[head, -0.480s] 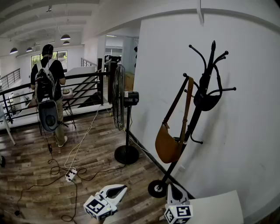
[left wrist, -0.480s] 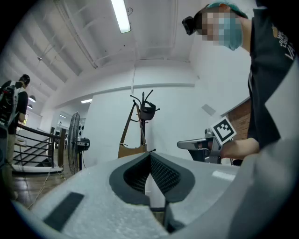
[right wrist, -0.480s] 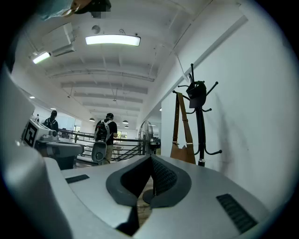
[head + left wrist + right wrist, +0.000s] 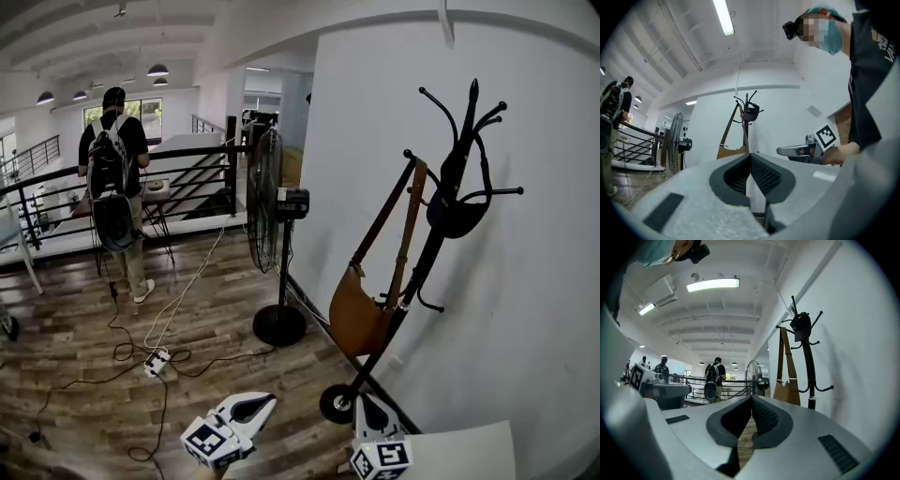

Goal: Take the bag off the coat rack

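A tan bag (image 4: 359, 321) hangs by its long strap (image 4: 405, 234) from a hook on the left side of the black coat rack (image 4: 439, 234), right of centre in the head view. The bag's body rests against the lower part of the pole, above the rack's round base (image 4: 336, 404), and the rack stands close to the white wall (image 4: 525, 309). A dark item (image 4: 457, 217) hangs from the upper hooks, above and right of the bag.

Both tools sit low at the bottom edge of the head view, well apart from the bag. The left tool (image 4: 251, 409) is at lower centre and the right tool (image 4: 369, 410) is just right of it, near the rack's base. Each gripper view shows its ribbed pads pressed together with nothing between them, so both tools are clenched and empty. Both point toward the rack, with the bag beyond the closed tips.

Left of the rack a pedestal fan (image 4: 266, 199) stands on the wood floor (image 4: 75, 394). Cables run across the boards to a power strip (image 4: 156, 361). In the upper left a person wearing a backpack (image 4: 114, 183) stands at a black railing (image 4: 187, 178).
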Available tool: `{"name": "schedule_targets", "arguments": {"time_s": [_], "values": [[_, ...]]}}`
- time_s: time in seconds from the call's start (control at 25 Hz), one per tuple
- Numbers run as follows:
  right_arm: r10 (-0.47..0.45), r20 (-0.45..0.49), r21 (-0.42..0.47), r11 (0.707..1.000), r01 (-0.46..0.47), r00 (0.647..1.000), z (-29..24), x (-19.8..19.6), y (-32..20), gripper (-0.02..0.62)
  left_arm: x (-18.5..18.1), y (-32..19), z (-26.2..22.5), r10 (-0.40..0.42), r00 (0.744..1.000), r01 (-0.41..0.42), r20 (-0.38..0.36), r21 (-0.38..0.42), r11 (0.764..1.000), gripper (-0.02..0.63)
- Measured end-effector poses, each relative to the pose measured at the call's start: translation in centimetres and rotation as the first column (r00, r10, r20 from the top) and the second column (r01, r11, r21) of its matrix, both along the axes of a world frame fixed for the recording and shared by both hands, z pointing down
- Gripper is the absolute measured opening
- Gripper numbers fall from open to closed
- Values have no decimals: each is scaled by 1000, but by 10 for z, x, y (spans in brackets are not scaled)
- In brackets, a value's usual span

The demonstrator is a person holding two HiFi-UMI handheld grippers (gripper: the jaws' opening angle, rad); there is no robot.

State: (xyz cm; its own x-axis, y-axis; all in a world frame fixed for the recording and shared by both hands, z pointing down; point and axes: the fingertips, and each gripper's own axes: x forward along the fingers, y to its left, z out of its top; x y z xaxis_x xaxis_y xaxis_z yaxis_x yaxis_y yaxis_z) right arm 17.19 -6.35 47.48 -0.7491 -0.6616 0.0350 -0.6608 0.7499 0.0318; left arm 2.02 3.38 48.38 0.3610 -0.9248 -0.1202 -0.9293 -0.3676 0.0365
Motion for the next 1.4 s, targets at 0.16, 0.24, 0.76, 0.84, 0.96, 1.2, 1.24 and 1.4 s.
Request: {"name": "schedule_targets", "arguments": {"time_s": [0.16,0.24,0.76,0.84,0.96,1.2,1.24,1.4], "values": [[25,-6,-26,999,-25,1000,13,-2,-15,75,-5,-11,10,-21,1000,21,0,-17,1000,188],[41,-9,-32,999,-42,999,16,-3,-22,112,-11,-18,12,-21,1000,21,14,-6,1000,189],[181,-31,-41,983,-182,983,13,-40,-89,140,-57,-109,10,119,993,-119,13,8,993,193],[213,-30,-36,976,-214,976,10,-47,-97,141,-68,-122,9,143,990,-143,5,1,990,193],[251,-32,-29,967,-252,967,5,-60,-109,141,-85,-141,9,172,985,-172,1,-5,985,193],[322,-4,-22,946,-322,947,0,-83,-123,141,-109,-171,4,248,969,-248,2,-4,969,193],[333,-3,-21,943,-333,943,-2,-85,-126,143,-112,-177,2,261,965,-261,9,8,965,193],[390,9,-12,921,-390,921,-7,-90,-140,149,-123,-196,0,298,955,-298,-4,2,955,193]]}}
